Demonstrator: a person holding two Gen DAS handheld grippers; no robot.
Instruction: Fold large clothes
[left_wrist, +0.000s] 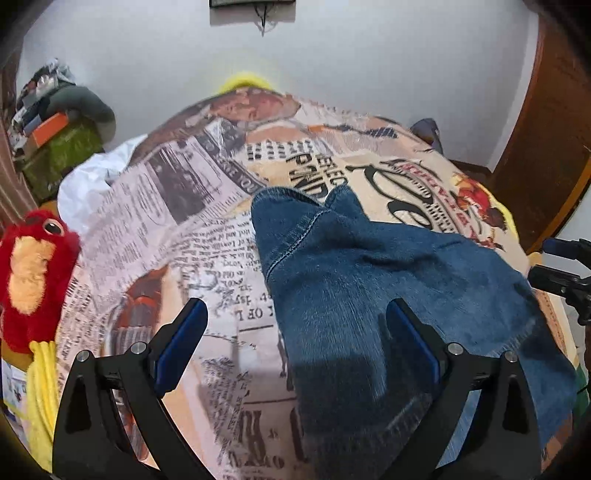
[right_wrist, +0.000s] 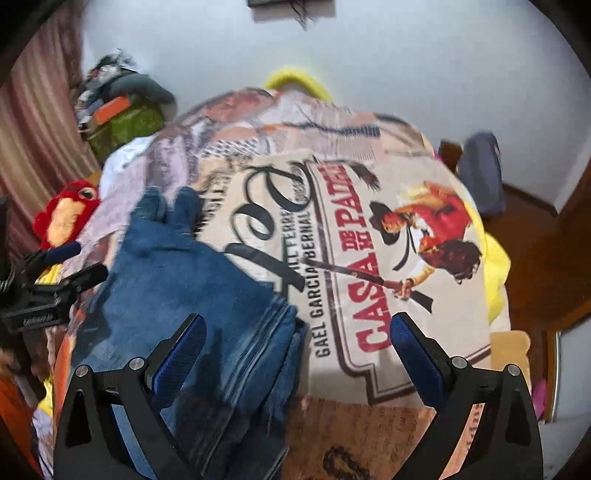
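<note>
on the bed, over a printed blanket (left_wrist: 207, 229) covered in newspaper text and poster art, lie the blue jeans (left_wrist: 369, 280), folded into a long bundle with one narrow end pointing toward the far wall. in the left wrist view the denim runs from the middle of the blanket down to the near right, passing under the right finger of the left gripper (left_wrist: 295, 332). that gripper hangs just above the bed with its blue-padded fingers (left_wrist: 181, 347) spread wide, holding nothing. in the right wrist view the jeans (right_wrist: 192, 295) sit on the left half of the blanket (right_wrist: 369, 258), beside the "casa de mi padre" print, with stacked layers showing along their right edge. the right gripper (right_wrist: 299, 347) is also splayed apart and empty, its left finger over the denim and its right finger over the poster print. each gripper shows at the edge of the other's view, both spread. a red plush toy (left_wrist: 33, 273) sits at the left side of the bed, near a yellow cloth (left_wrist: 42, 398). a white wall (left_wrist: 332, 62) stands behind the bed.
</note>
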